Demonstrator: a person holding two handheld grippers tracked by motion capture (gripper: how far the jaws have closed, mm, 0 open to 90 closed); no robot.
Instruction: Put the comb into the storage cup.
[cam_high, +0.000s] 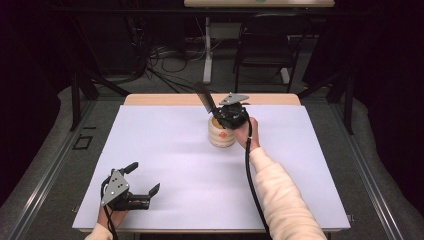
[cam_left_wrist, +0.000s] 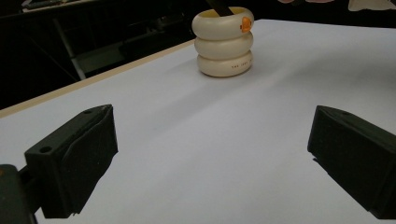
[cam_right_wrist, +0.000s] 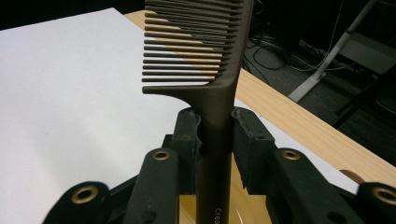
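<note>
Nearest the person, at the table's front-left corner: left gripper (cam_high: 142, 181), black w/ grey three-cornered plate on top, held in the left hand (cam_high: 112, 216) low over the white sheet (cam_high: 170, 165) covering the table. Jaws spread wide, nothing between them; in the left gripper view they stand far apart at either side w/ bare white sheet between. Its cable loops beside the hand.

Right forearm in a cream sleeve (cam_high: 285, 200) comes in from the bottom edge & reaches diagonally fwd to the table's far-centre. Black cable (cam_high: 252, 175) runs along the sleeve to the gripper.

Far-centre: cream ribbed holder (cam_high: 221, 134), three stacked rounded rings, small orange mark on its upper ring, standing upright on the sheet. Left gripper view shows it (cam_left_wrist: 224, 41) clearly, w/ small dark lettering on the lowest ring & a dark handle going down into its mouth.

Right gripper (cam_high: 220, 114) sits directly above the holder, right hand (cam_high: 251, 131) wrapped behind it. Jaws pressed in on the handle of a dark brown plastic comb (cam_right_wrist: 201, 51), pinching it just below the teeth; comb upright-ish, teeth end up, tilted slightly away to the left in high view (cam_high: 205, 96). Handle's lower end is inside the holder; gold-toned interior shows below the jaws in the right gripper view.

Beyond: bare light-wood table edge (cam_high: 165, 99), then dark floor w/ cables & a black chair (cam_high: 265, 47).
</note>
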